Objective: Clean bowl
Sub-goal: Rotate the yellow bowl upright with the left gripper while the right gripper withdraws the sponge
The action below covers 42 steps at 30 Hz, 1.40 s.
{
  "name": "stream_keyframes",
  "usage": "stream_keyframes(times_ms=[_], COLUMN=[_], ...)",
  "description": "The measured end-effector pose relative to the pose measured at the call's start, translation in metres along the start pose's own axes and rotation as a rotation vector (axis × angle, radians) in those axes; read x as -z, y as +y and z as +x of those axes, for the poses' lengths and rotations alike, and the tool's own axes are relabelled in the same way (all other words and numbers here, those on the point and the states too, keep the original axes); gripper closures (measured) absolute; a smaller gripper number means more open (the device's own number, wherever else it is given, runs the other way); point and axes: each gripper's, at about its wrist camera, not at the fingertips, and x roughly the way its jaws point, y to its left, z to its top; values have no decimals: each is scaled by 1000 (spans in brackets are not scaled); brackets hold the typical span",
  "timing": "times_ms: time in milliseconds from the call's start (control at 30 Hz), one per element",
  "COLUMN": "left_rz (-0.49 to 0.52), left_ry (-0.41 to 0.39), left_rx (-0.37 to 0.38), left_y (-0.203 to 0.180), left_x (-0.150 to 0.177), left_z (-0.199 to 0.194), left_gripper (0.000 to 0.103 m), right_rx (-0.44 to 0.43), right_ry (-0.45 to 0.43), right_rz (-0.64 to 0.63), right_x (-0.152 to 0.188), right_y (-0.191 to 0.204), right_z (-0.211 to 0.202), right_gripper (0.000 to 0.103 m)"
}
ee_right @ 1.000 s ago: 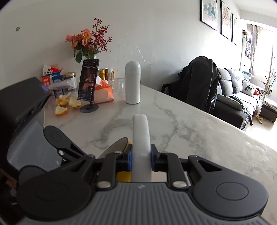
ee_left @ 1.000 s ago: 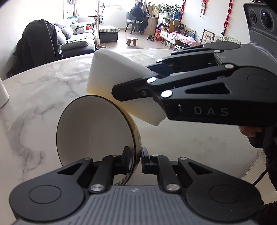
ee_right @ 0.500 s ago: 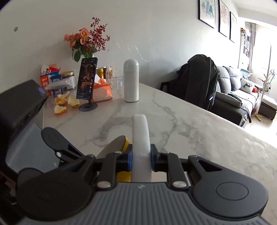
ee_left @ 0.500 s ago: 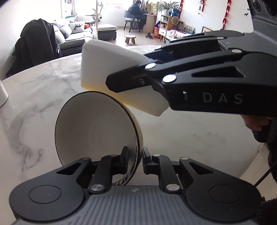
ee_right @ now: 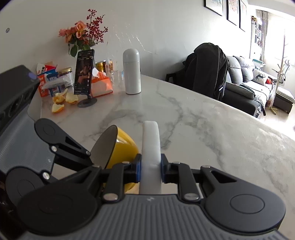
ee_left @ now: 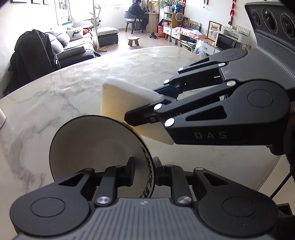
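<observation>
Left tool (ee_left: 143, 170) loosening around bowl (ee_left: 95, 145); right tool (ee_right: 151, 170) clamps sponge (ee_right: 150, 145).

I'm in a lived-in home, an open living and dining room. I'm working over a white marble desk (ee_right: 193, 118). At its wall end stand a vase of flowers (ee_right: 83, 35), a phone on a stand (ee_right: 83, 73), a white flask (ee_right: 131, 72) and orange peel (ee_right: 62, 101). Beyond the desk sits a grey sofa (ee_left: 73, 49) with cushions, a dark coat (ee_left: 35, 55) draped beside it, a small wooden stool (ee_left: 133, 39), and framed pictures (ee_right: 228, 9) up on the wall.
</observation>
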Motion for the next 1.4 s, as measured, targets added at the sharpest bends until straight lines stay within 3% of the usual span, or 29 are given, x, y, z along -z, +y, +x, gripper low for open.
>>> stream_keyframes(times_ms=[267,400,467,533,600,767,900,967,1133,1233,1333,1400], left_rz=[63,82,80,60,41,-4,-34,-88,-183,-187,-202,-222], left_ry=[17,24,24,21,18,9,-40,-67,-135,-103,-59,-34], left_rx=[2,-6,-7,-5,-2,22,18,9,-116,-204,-244,-228], left_y=[-13,-16,-14,-9,-4,3,6,12,24,28,38,42], left_x=[-2,1,1,0,-2,-8,-13,-16,-17,-15,-11,-8], left_z=[14,16,15,14,13,9,-6,-17,-42,-38,-29,-24], left_gripper=[85,83,82,79,69,64,46,43,43,43,55,71], right_rx=[48,98,81,75,80,78,83,91,100,96,89,83], right_ry=[4,-6,-14,-18,-14,-10,-12,-12,-13,-17,-21,-23], right_rz=[68,109,132,134,123,133,156,164,170,170,167,163], right_x=[15,19,20,21,22,24,26,26,25,23,21,19], right_y=[-12,-24,-30,-31,-29,-32,-36,-39,-43,-43,-42,-40], right_z=[-1,-10,-13,-14,-13,-8,-4,-3,0,0,3,5], right_gripper=[81,80,80,80,80,80,80,80,80,80,80,80])
